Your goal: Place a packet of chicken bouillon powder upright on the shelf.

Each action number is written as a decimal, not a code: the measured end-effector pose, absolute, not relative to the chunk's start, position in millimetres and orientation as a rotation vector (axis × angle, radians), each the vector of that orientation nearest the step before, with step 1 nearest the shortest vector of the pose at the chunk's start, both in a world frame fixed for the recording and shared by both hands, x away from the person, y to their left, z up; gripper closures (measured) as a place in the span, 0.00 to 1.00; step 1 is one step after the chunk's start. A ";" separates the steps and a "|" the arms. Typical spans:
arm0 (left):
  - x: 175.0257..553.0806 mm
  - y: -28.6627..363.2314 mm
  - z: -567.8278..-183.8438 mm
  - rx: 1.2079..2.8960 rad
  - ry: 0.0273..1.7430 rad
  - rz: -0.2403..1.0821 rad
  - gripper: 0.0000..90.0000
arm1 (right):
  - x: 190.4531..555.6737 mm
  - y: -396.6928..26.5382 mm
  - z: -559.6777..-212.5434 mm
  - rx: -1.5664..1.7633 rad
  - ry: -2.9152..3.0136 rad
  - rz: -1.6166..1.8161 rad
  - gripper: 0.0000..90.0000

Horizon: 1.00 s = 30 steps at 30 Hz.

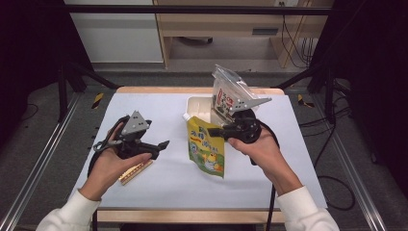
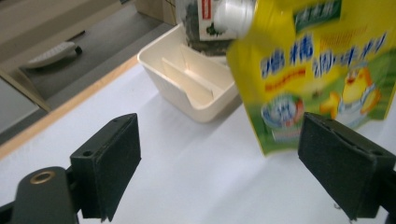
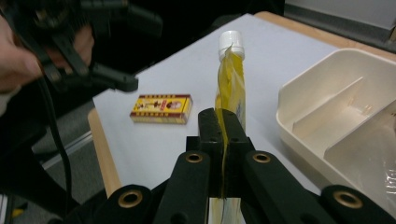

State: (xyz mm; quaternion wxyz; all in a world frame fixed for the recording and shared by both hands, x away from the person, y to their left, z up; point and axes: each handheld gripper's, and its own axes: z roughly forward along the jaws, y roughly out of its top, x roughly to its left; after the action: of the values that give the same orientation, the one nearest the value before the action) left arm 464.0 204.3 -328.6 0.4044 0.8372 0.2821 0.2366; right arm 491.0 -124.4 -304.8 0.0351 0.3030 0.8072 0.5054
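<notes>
A yellow spout pouch (image 1: 207, 149) with a white cap hangs tilted over the white table. My right gripper (image 1: 214, 131) is shut on the pouch's upper edge. In the right gripper view the pouch (image 3: 229, 79) is seen edge-on, pinched between the jaws of the right gripper (image 3: 219, 114). My left gripper (image 1: 161, 148) hovers to the left of the pouch. Its jaws stand wide apart, and in the left gripper view nothing lies between the jaws of the left gripper (image 2: 219, 163). The pouch (image 2: 322, 70) hangs beyond them to the right.
A cream divided tray (image 1: 197, 103) stands at the back of the table, with a clear packet of dark seaweed (image 1: 226, 94) upright in it. A flat yellow box (image 1: 136, 172) lies on the table under my left hand. Bare white surface spreads at the front.
</notes>
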 end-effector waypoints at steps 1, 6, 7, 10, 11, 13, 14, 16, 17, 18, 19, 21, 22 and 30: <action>461.7 207.8 -333.3 2.106 0.725 0.597 0.14 | 490.5 -126.0 -303.2 0.943 2.462 1.570 1.00; 444.8 221.0 -371.5 2.070 0.789 0.558 0.13 | 488.5 -131.9 -289.9 1.003 2.339 1.678 1.00; 444.8 221.0 -371.5 2.070 0.789 0.558 0.13 | 488.5 -131.9 -289.9 1.003 2.339 1.678 1.00; 434.1 221.3 -395.8 2.071 0.805 0.552 0.12 | 489.8 -133.2 -281.9 1.025 2.267 1.728 1.00; 430.8 221.4 -402.4 2.078 0.805 0.555 0.12 | 489.8 -133.2 -281.9 1.025 2.267 1.728 1.00; 425.1 222.9 -412.6 2.066 0.816 0.553 0.12 | 490.7 -133.7 -278.4 1.042 2.229 1.759 1.00; 422.9 224.4 -416.4 2.056 0.823 0.552 0.12 | 491.1 -132.9 -274.5 1.052 2.200 1.769 1.00; 417.9 230.4 -423.2 2.037 0.846 0.584 0.12 | 492.3 -132.3 -270.3 1.056 2.172 1.781 1.00; 417.9 230.4 -423.2 2.037 0.846 0.584 0.12 | 492.3 -132.3 -270.3 1.056 2.172 1.781 1.00; 415.2 235.2 -426.6 2.007 0.873 0.601 0.12 | 493.7 -131.6 -265.6 1.058 2.140 1.792 1.00; 415.2 235.2 -426.6 2.007 0.873 0.601 0.12 | 493.7 -131.6 -265.6 1.058 2.140 1.792 1.00; 412.1 238.9 -430.7 2.000 0.888 0.599 0.12 | 495.8 -129.9 -260.8 1.061 2.115 1.788 1.00; 409.9 241.1 -435.1 2.007 0.900 0.588 0.12 | 498.8 -127.7 -257.1 1.057 2.094 1.778 1.00; 409.4 245.0 -439.2 2.019 0.915 0.594 0.10 | 516.1 -119.2 -257.8 1.088 2.001 1.756 1.00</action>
State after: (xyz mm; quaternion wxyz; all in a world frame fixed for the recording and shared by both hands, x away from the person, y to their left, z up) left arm 409.4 245.0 -439.2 0.4109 0.8021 0.3635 0.2359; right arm 516.1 -119.2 -257.8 0.1325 0.3751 0.6897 0.6050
